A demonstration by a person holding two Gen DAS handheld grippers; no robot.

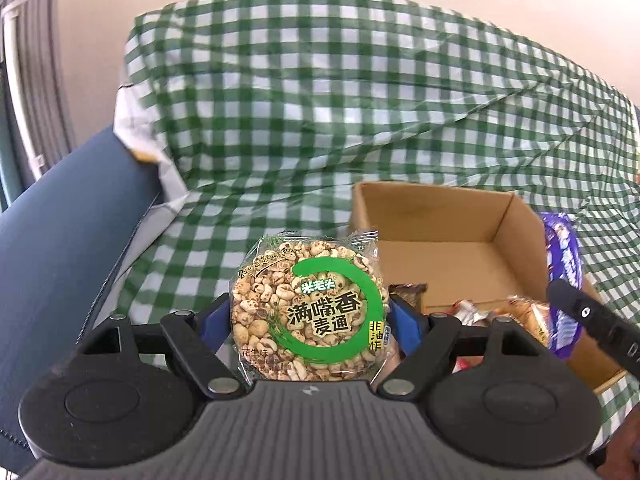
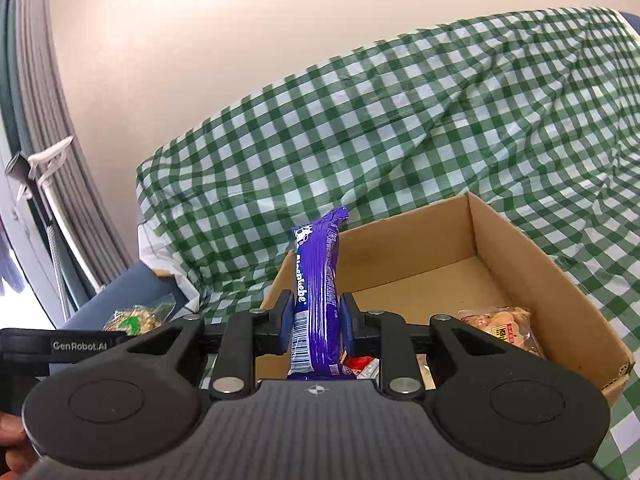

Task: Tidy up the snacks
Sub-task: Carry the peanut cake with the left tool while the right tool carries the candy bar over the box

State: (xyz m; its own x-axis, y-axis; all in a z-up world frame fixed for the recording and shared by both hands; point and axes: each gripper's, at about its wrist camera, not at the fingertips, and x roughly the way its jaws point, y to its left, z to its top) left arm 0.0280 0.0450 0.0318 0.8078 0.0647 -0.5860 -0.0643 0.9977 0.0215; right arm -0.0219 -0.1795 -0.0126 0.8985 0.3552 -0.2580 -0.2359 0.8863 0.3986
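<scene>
**Both grippers loaded beside the box**

On your far left hangs a grey curtain point(image 1: 28, 80), with a blue cushion point(image 1: 60, 260) below it. A green-checked cloth point(image 1: 320, 100) is draped over the rest of the seat and up the back, wrinkled and folded behind everything.

Your left gripper point(image 1: 310, 312) is clenched on a round puffed-grain cake point(image 1: 308, 308) in clear wrap, one blue pad on each side of it, jaws wide. The cake stands on edge, label facing you, and hides the box's near left corner.

Next comes the cardboard box point(image 1: 448, 216), open-topped, sitting on the cloth. Its far end is bare; a few wrapped snacks point(image 1: 516, 312) lie at the near end, partly hidden behind the grippers.

Your right gripper point(image 2: 316, 320) is clamped narrowly on a purple bar point(image 2: 318, 280), held upright, its top end rising above the box's left wall. In the left view that bar shows just beside the box's right wall. A clear bag of biscuits point(image 2: 504, 326) lies inside the box to the right of the bar.
</scene>
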